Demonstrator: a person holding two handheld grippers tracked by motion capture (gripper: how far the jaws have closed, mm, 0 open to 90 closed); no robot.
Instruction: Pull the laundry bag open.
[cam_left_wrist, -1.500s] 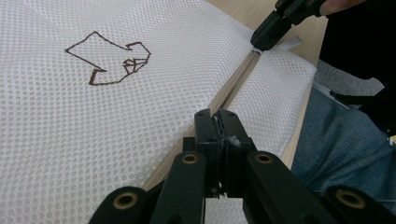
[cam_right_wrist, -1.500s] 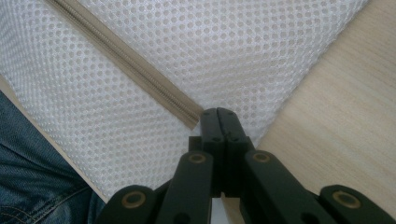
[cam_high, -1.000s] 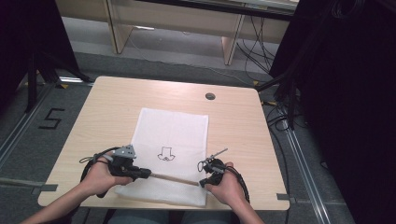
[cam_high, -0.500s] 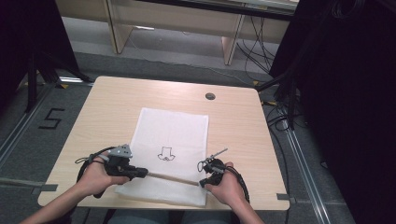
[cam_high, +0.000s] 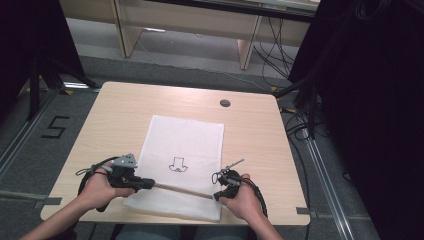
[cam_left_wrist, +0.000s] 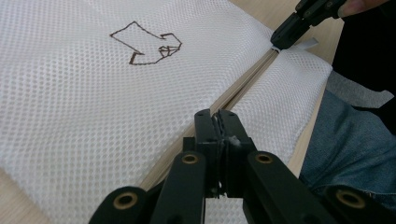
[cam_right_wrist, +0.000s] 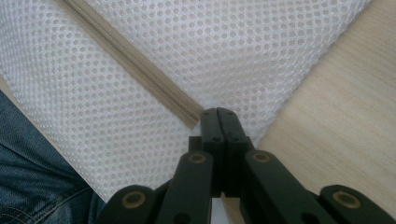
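Left tongs (cam_left_wrist: 218, 122) clenched tight on the beige zipper (cam_left_wrist: 243, 88), pinching something small on the zipper line, what exactly too hidden between the jaws to tell. Right tongs (cam_right_wrist: 218, 115) clamped as well, nipping the mesh right at the zipper's end stop, just inside the bag's corner. Between the two, stretched taut: a white mesh laundry bag (cam_high: 184, 150), fine honeycomb weave, flat on the pale wooden table (cam_high: 125, 107), small dark line drawing (cam_high: 177, 165) printed near the middle. In the high view, left tongs (cam_high: 149, 184) at the bag's near-left part, right tongs (cam_high: 216, 195) at its near-right corner, zipper running as a thin beige line from one to the other. Bag lying on the near half of the table, near edge almost at the table's front rim, blue jeans (cam_right_wrist: 32, 163) visible just beyond that rim. Against a second ago: left tongs slid a touch leftward along the zipper line, right tongs parked in the same spot, bag not shifted. Long axis of the bag running away from the person toward the round grommet (cam_high: 225, 103) in the table, with a slight tilt; zipper crossing that axis along the near short end, dipping a little toward the right.
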